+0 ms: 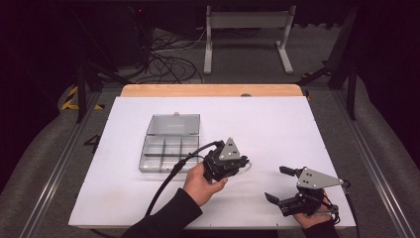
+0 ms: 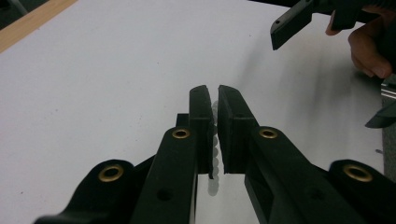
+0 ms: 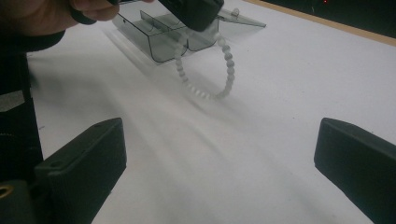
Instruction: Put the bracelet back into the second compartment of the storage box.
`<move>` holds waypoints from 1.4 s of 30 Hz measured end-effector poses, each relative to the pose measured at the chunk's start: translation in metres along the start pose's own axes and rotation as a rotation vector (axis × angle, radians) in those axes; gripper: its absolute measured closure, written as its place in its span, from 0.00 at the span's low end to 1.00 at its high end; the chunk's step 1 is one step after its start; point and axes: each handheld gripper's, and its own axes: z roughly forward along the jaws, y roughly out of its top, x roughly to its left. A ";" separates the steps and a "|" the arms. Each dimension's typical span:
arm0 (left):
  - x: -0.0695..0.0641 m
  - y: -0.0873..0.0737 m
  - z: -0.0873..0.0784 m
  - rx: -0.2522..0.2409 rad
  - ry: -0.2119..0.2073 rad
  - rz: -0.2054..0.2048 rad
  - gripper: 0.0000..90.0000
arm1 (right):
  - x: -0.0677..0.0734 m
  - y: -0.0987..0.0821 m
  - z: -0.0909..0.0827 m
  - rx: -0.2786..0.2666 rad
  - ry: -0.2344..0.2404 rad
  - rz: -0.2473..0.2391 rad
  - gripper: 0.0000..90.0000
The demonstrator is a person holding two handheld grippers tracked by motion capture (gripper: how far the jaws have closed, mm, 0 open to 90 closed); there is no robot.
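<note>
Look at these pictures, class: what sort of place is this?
Probably a lab or recording studio: a white table on a framed rig, loose cables on the floor behind, and a hand-held left claw gripping a bead bracelet.

Bracelet (image 3: 205, 77): smooth, pale translucent beads, slightly glossy. Box (image 1: 170, 143): clear grey plastic, glossy. Tabletop (image 1: 277, 119): matt white sheet, smooth, over a wood edge; hand-held gripper (image 2: 215, 100) jaws matt black plastic with brass-coloured rivets.
</note>
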 end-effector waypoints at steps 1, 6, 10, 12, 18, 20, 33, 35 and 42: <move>0.001 0.000 -0.002 -0.003 0.001 0.003 0.94 | 0.000 0.000 0.000 0.000 0.000 0.000 0.03; 0.002 0.002 -0.010 0.009 -0.013 0.007 0.94 | 0.000 0.000 0.000 0.002 -0.001 0.001 0.03; 0.003 0.002 -0.017 0.018 -0.013 0.005 0.94 | 0.000 0.000 0.000 0.003 -0.001 0.000 0.03; 0.003 0.002 -0.021 0.009 -0.013 0.004 0.94 | 0.000 0.000 0.001 0.005 0.000 0.001 0.03; 0.006 0.002 -0.034 -0.001 0.001 0.013 0.94 | 0.000 0.000 0.001 0.005 0.001 0.000 0.03; 0.007 0.001 -0.038 -0.001 0.009 0.015 0.94 | 0.000 0.000 0.001 0.004 0.002 0.000 0.03; 0.024 -0.011 -0.070 -0.018 0.069 -0.008 0.94 | 0.001 0.000 0.002 0.008 0.004 -0.001 0.03; 0.026 -0.013 -0.074 -0.017 0.079 -0.017 0.94 | 0.001 0.000 0.002 0.011 0.005 -0.002 0.03; 0.037 -0.022 -0.089 -0.025 0.112 -0.038 0.94 | 0.001 0.000 0.002 0.011 0.003 -0.002 0.03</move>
